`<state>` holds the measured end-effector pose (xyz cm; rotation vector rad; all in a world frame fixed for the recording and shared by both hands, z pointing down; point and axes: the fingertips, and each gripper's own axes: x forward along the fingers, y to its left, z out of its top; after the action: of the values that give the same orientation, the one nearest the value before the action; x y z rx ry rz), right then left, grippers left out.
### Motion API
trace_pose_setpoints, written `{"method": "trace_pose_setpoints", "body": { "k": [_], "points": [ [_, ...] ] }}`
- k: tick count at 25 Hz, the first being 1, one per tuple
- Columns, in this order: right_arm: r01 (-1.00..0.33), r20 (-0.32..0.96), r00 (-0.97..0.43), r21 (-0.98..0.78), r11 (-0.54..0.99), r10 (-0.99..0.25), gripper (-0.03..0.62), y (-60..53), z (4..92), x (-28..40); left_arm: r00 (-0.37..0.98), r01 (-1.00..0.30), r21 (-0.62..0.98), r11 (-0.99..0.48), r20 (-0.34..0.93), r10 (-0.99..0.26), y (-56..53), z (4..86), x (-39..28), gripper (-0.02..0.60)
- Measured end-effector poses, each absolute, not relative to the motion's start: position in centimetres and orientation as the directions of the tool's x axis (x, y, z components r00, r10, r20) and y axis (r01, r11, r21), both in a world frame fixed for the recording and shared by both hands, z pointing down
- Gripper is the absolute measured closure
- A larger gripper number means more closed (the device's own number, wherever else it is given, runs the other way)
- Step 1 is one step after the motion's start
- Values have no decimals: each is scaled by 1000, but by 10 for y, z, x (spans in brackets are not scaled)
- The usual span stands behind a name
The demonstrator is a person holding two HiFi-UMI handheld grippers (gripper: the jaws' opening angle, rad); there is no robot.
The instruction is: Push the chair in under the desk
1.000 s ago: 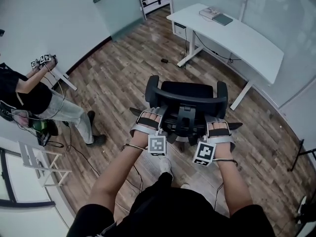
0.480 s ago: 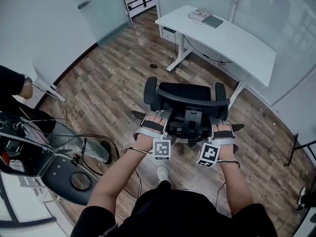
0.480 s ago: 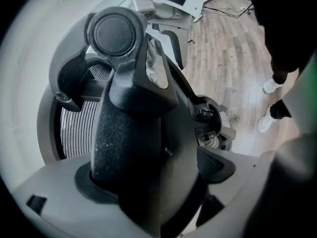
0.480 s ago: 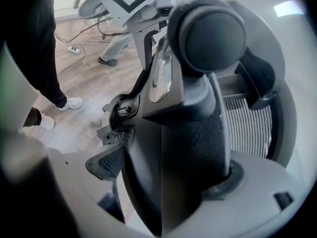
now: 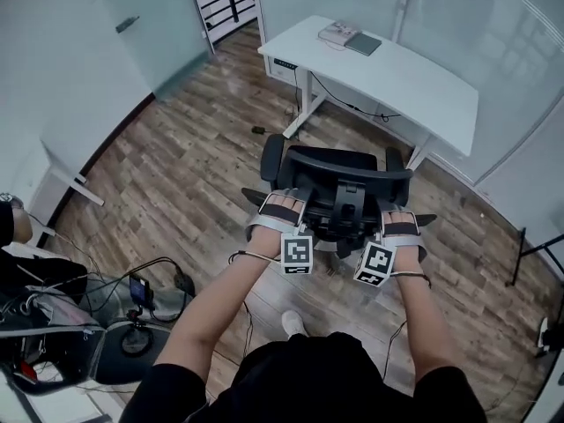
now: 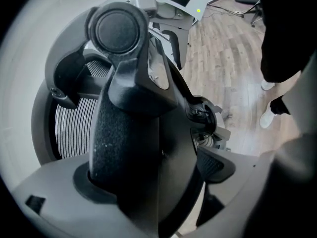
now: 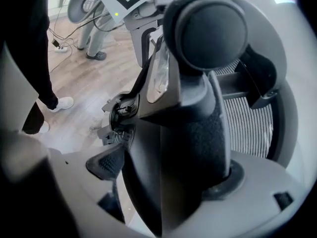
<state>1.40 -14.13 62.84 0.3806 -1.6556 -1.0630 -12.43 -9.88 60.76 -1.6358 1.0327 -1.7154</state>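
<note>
A black office chair [image 5: 339, 173] stands on the wood floor with its back toward me, just short of the white desk [image 5: 401, 77]. My left gripper [image 5: 284, 199] is on the left of the backrest's top. My right gripper [image 5: 397, 217] is on the right of it. In the left gripper view, the left gripper [image 6: 148, 182] has the black backrest frame [image 6: 129, 133] filling the space between its grey jaws. The right gripper [image 7: 168, 182] holds the frame [image 7: 188, 133] the same way, with a dark pad [image 7: 106, 165] against it.
Books [image 5: 348, 38] lie on the desk's far end, and a cable runs beneath it. A stool base [image 5: 123, 351] and loose cables [image 5: 132, 276] sit at lower left. A black stand [image 5: 529, 254] is at the right. Glass walls lie behind the desk.
The chair and both grippers have moved forward, closer to the desk. The person on the left has slid almost out of view, and equipment with cables now shows at lower left.
</note>
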Motion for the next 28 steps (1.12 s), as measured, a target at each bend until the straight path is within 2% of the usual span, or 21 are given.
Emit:
{"method": "trace_pose_setpoints", "body": {
  "k": [28],
  "points": [
    [193,607,-281,795,575,-744,123,-313,614,-17,-39,-56,-814,-578,581,-813,-290,601,-161,91]
  ]
}}
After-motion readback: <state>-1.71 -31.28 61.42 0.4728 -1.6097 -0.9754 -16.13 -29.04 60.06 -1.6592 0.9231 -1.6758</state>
